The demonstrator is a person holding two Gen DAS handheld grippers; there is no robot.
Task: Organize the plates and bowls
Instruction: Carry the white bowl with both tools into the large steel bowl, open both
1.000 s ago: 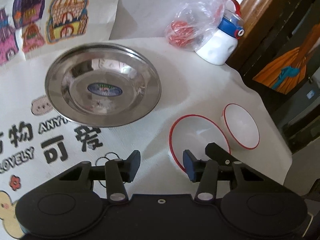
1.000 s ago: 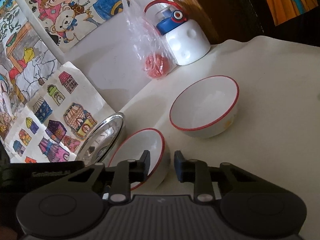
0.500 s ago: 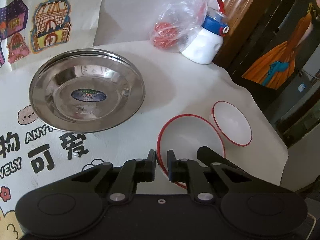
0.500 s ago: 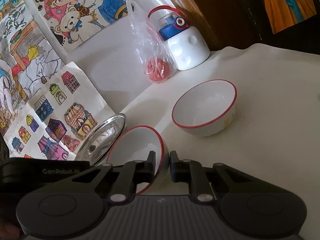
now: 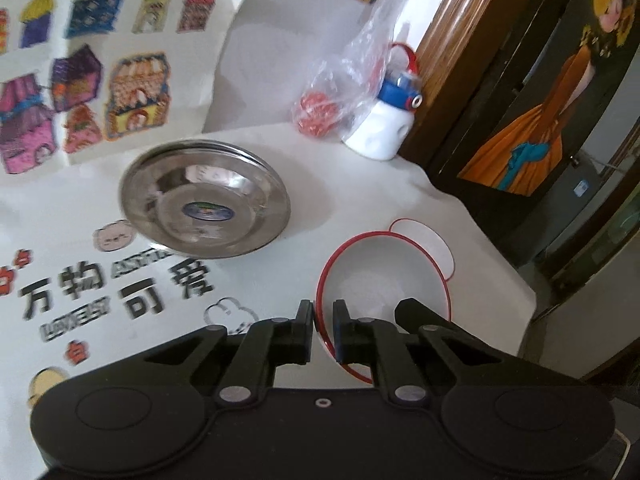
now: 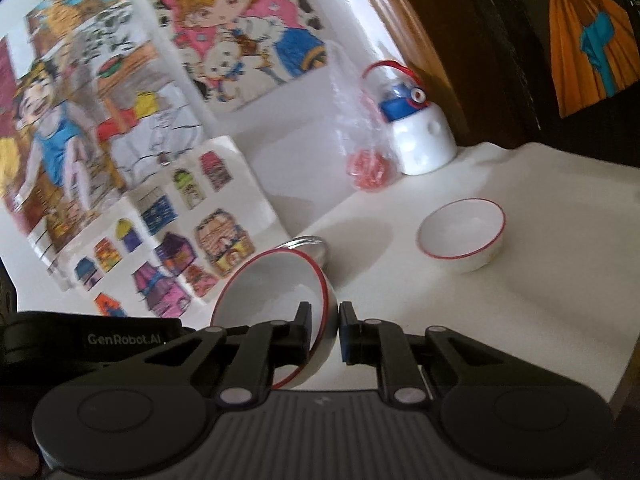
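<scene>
While the printed tablecloth (image 5: 360, 184) fills the left of the left wrist view with its cartoon houses and bold characters, the steel plate (image 5: 206, 199) sits on it towards the back, dished side up with a small oval label at its centre. Just right of the plate, the left gripper (image 5: 322, 330) is pinched on the near rim of the nearer bowl (image 5: 384, 280), a white one with a red edge, one pad outside the wall and one inside. Past it, partly hidden by that bowl's far rim, lies the second bowl (image 5: 434, 242), also white and red-edged, near the table's right edge. At the back stand a clear plastic bag (image 5: 344, 80) with something red in it and, touching it on the right, a white bottle (image 5: 384, 132) with a blue and red cap. From the right wrist view, the right gripper (image 6: 324, 330) clamps the opposite side of the same bowl (image 6: 272, 292), which is tilted with its mouth turned leftwards; the second bowl (image 6: 460, 240) rests upright on the cloth, well apart to the right
</scene>
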